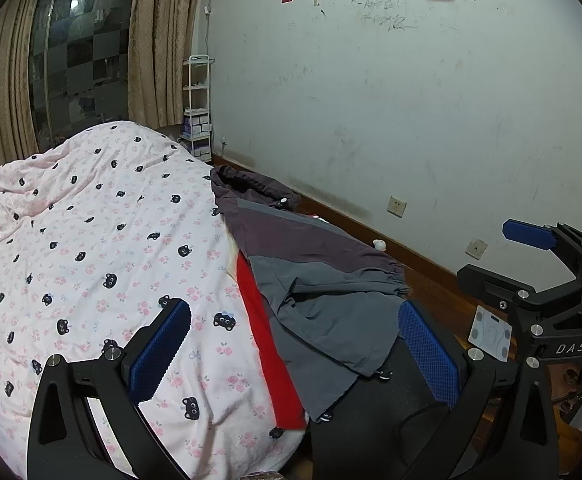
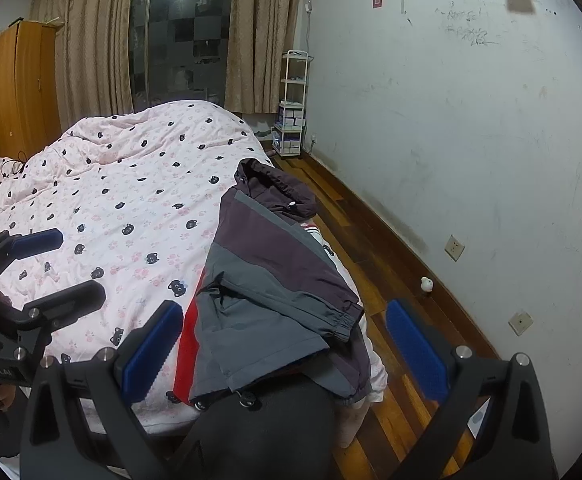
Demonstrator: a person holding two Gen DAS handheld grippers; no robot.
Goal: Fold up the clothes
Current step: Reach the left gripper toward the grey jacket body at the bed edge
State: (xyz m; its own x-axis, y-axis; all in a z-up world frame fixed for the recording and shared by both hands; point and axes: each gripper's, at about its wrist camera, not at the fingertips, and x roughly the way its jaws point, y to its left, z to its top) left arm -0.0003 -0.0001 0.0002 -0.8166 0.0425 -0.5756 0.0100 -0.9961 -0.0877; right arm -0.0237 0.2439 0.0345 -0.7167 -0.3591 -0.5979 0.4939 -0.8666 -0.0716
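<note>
One hooded jacket in purple and grey nylon (image 2: 267,280) lies flat on the right edge of the bed, over one red garment (image 2: 185,344), hood away from the cameras. Two grippers: left gripper (image 1: 295,356) and right gripper (image 2: 283,348) both hover above its near hem, blue pads spread wide, gripping nothing. Pink cat-print duvet (image 2: 131,184) beneath. "DAS" reads on the right gripper's body in the left view. Wall scribbles (image 1: 383,12) illegible, possibly handwriting.
</note>
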